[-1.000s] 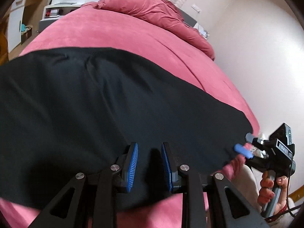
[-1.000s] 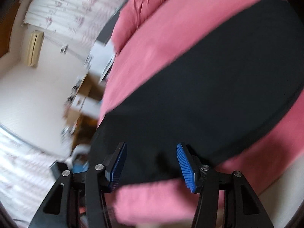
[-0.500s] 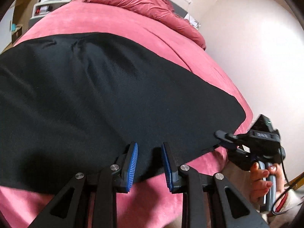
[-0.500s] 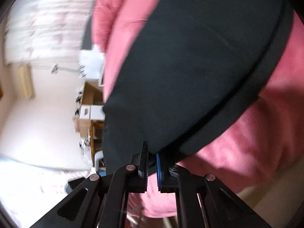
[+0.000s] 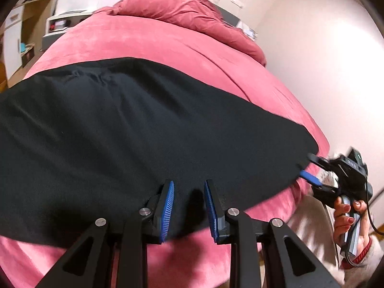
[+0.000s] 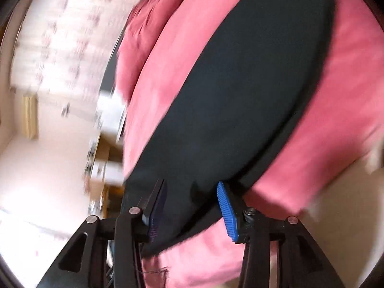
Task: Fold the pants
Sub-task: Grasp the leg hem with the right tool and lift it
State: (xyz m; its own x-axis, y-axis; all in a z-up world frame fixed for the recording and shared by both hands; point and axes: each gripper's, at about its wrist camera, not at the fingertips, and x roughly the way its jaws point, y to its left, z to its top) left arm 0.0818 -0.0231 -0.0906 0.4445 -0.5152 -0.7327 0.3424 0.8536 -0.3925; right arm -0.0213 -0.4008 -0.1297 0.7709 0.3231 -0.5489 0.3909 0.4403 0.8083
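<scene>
Black pants (image 5: 134, 129) lie spread flat across a pink bed (image 5: 148, 40). My left gripper (image 5: 188, 187) is open, its blue pads over the pants' near edge, not clamping the cloth. My right gripper (image 5: 309, 168) shows at the right, open at the pants' right end, held by a hand. In the right wrist view the right gripper (image 6: 192, 192) is open with the black pants (image 6: 240, 91) edge between its blue pads; the view is blurred.
A bunched pink duvet (image 5: 192, 14) lies at the head of the bed. A white wall (image 5: 324, 60) runs along the right. Shelves and a cabinet (image 5: 26, 36) stand at the far left. The bed's near edge (image 5: 192, 259) is just below my fingers.
The right gripper was shut at the pants' end half a second ago and now stands open. The left gripper stayed open, and its view shifted slightly.
</scene>
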